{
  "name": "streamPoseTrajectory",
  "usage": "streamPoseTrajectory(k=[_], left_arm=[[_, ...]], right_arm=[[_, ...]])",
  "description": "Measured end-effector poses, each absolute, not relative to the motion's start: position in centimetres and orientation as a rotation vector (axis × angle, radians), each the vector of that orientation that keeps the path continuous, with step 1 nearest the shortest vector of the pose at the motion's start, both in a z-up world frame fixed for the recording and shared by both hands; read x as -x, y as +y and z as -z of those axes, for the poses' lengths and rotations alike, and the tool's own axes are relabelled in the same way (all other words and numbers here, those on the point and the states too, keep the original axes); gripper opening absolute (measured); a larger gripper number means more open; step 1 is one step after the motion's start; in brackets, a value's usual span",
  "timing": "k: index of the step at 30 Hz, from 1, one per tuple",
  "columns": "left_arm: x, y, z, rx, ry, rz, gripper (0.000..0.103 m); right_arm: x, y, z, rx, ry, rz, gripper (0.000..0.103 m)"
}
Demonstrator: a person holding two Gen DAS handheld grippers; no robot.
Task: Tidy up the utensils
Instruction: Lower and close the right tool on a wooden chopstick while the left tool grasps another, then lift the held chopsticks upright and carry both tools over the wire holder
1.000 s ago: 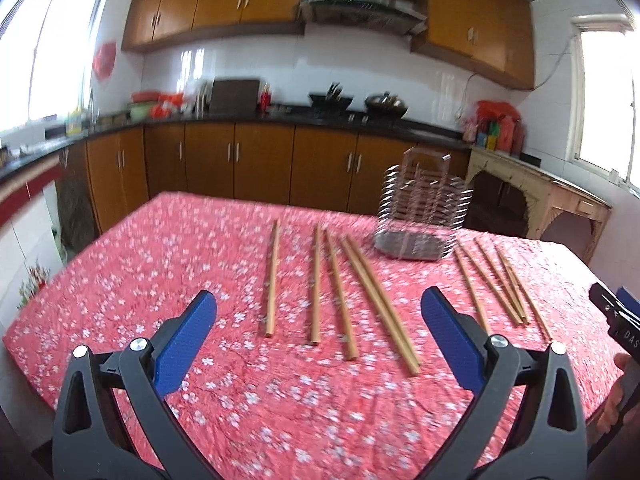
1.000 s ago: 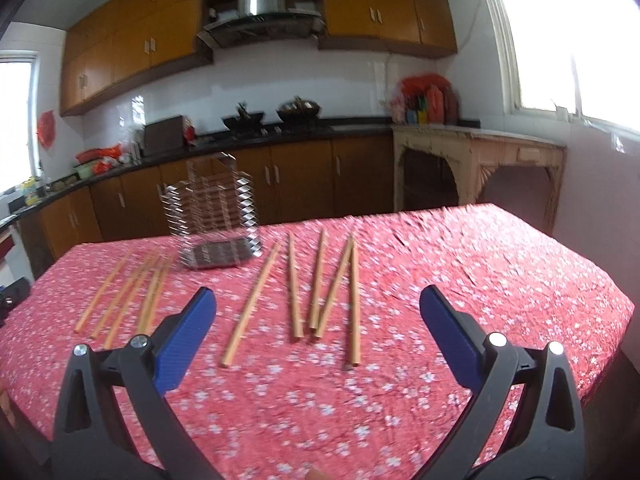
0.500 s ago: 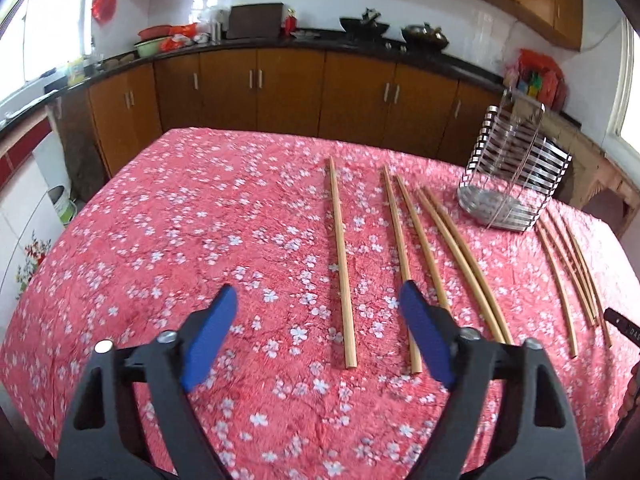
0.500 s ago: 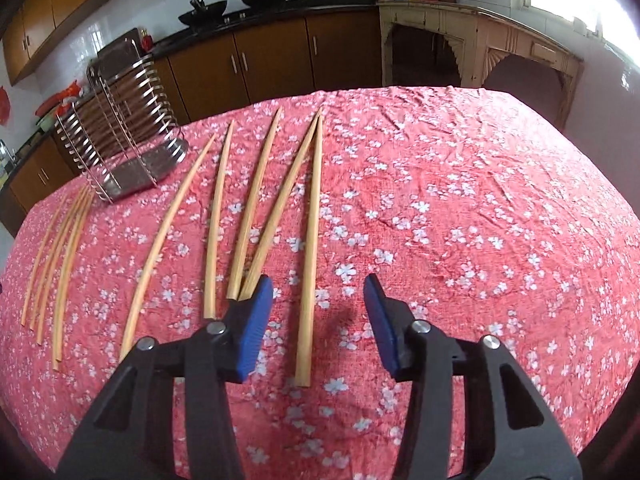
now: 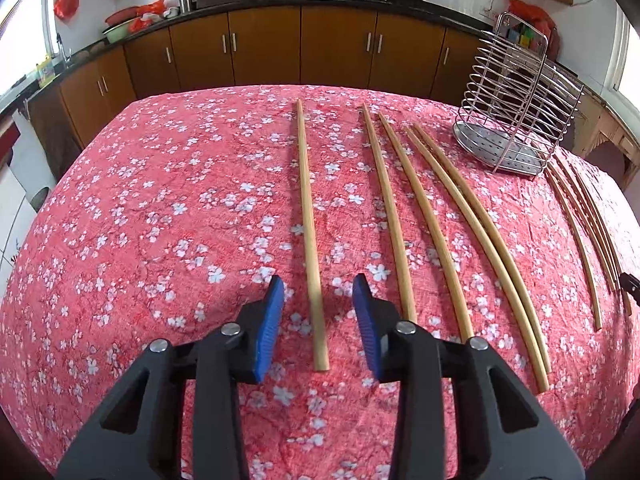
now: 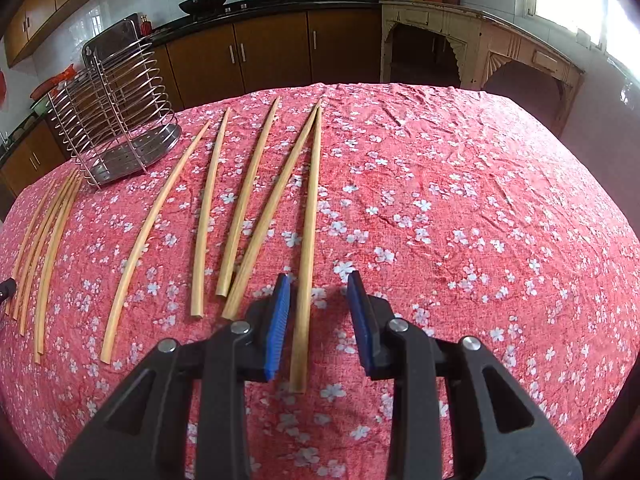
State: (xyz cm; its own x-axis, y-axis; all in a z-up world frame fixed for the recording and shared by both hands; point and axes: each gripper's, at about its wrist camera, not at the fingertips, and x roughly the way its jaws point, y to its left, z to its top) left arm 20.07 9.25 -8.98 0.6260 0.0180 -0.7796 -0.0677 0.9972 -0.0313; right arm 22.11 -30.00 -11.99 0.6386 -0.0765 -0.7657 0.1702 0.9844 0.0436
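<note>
Item one: the left gripper [image 5: 318, 292], black-framed with blue ribbed pads; we find it lowered over the red cloth printed with white blossoms [image 5: 160, 208], its jaws just closing and now narrowly apart, straddling the near end of the leftmost long pale wooden chopstick [image 5: 309, 232]; gaps show on both sides, so the pads do not press it.

Item two: the right gripper [image 6: 318, 290], same make; its jaws have likewise been closing and stand slightly apart around the near end of the rightmost wooden chopstick [image 6: 307, 248]; the stick lies nearer the left pad, and we cannot tell whether it touches.

Item three: the remaining chopsticks; in the left wrist view four more lie toward two o'clock of the straddled one, the last two side by side; in the right wrist view four lie toward ten o'clock, the nearest crossing to meet the straddled stick at its far tip.

Item four: the wire-ringed steel utensil holder with perforated base [image 5: 516, 120], upright on the cloth at one o'clock in the left view, at ten o'clock in the right [image 6: 116, 120]; a bundle of thinner sticks [image 6: 44, 236] lies just beyond it.
</note>
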Motion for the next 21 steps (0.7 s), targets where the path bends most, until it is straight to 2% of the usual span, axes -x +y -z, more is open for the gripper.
streamPoseTrajectory(k=[1, 3, 4, 6, 14, 21], left_arm=[[-20.1, 9.3, 9.0, 0.059, 0.893, -0.053, 0.031], [-20.2, 9.2, 8.9, 0.051, 0.892, -0.063, 0.020], [-20.2, 9.1, 8.9, 0.043, 0.890, -0.065, 0.018], [-20.7, 8.9, 8.9, 0.032, 0.890, -0.065, 0.008], [-20.2, 9.3, 8.9, 0.031, 0.880, -0.061, 0.007], [-17.8, 9.7, 5.3, 0.015, 0.755, -0.050, 0.007]], right_arm=[[-22.1, -30.0, 12.0, -0.115, 0.867, 0.141, 0.030], [-22.1, -30.0, 12.0, -0.113, 0.867, 0.145, 0.028], [-22.2, -30.1, 11.9, -0.112, 0.868, 0.149, 0.024], [-22.4, -30.2, 11.8, -0.123, 0.867, 0.138, 0.010], [-21.0, -30.7, 11.1, -0.139, 0.830, 0.129, 0.008], [-18.4, -31.0, 7.1, -0.102, 0.687, 0.152, 0.008]])
